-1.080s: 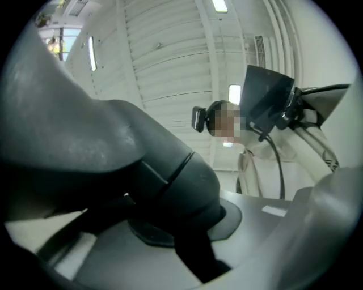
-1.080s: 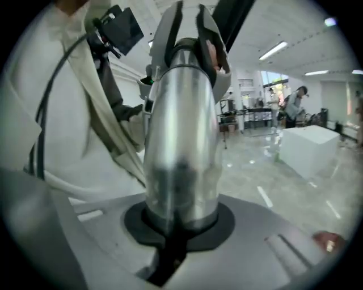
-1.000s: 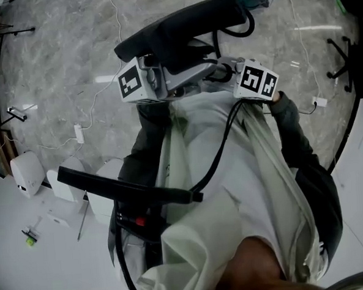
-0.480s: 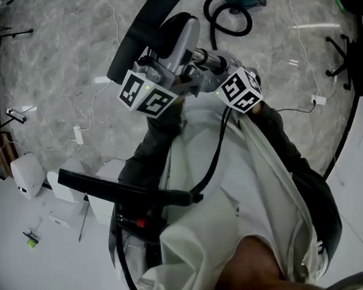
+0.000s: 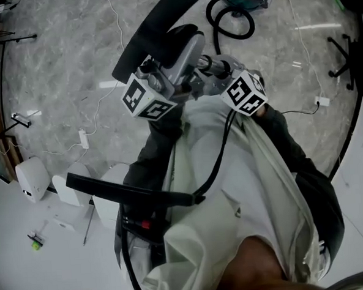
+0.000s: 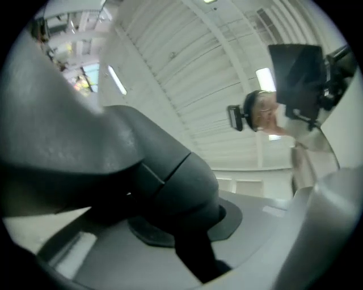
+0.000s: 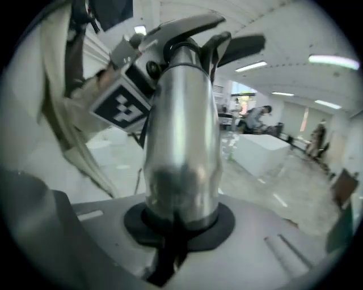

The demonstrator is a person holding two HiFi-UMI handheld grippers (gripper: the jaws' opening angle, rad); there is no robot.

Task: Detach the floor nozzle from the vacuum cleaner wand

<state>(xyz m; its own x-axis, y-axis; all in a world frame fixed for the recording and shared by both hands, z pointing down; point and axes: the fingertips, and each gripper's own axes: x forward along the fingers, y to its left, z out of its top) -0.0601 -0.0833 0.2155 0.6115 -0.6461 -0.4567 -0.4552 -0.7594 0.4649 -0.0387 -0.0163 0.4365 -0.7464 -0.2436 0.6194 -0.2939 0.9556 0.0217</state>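
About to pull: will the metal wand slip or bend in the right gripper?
The wand looks like polished round metal, so likely stiff but slippery; it may twist in the right gripper. The wide floor nozzle probably makes it end-heavy.

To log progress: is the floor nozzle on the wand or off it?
On. In the right gripper view the silver wand runs into the neck of the floor nozzle; no gap shows.
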